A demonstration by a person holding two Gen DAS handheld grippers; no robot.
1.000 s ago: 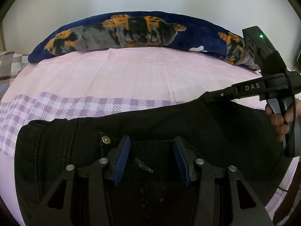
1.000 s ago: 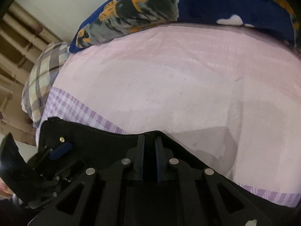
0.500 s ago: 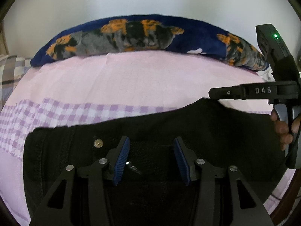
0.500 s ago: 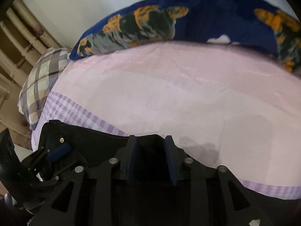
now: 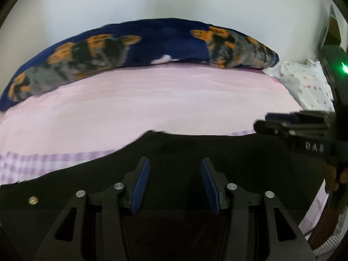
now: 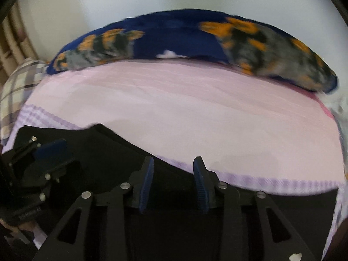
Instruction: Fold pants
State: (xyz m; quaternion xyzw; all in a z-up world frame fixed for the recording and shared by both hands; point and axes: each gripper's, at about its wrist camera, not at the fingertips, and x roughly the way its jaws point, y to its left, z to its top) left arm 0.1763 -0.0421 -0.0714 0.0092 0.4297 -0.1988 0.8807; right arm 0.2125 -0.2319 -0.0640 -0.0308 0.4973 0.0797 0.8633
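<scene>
Black pants (image 5: 195, 152) lie folded flat on the pink bed sheet (image 5: 152, 100), with a brass button (image 5: 33, 200) at the left. They also show in the right wrist view (image 6: 104, 152). My left gripper (image 5: 175, 163) is open and empty just above the pants. My right gripper (image 6: 173, 163) is open and empty over the pants' far edge. It shows in the left wrist view (image 5: 280, 124) at the right. The left gripper shows in the right wrist view (image 6: 50, 152) at the left.
A long navy pillow (image 5: 141, 52) with orange and grey print lies along the back by the white wall. A white patterned cloth (image 5: 304, 82) is at the right. A plaid pillow (image 6: 15, 87) lies at the left. The sheet has a purple checked band (image 6: 271, 182).
My right gripper has opened and let go of the pants' edge, which now lies flat. Both grippers have drawn back and swung right. The left gripper stays open.
</scene>
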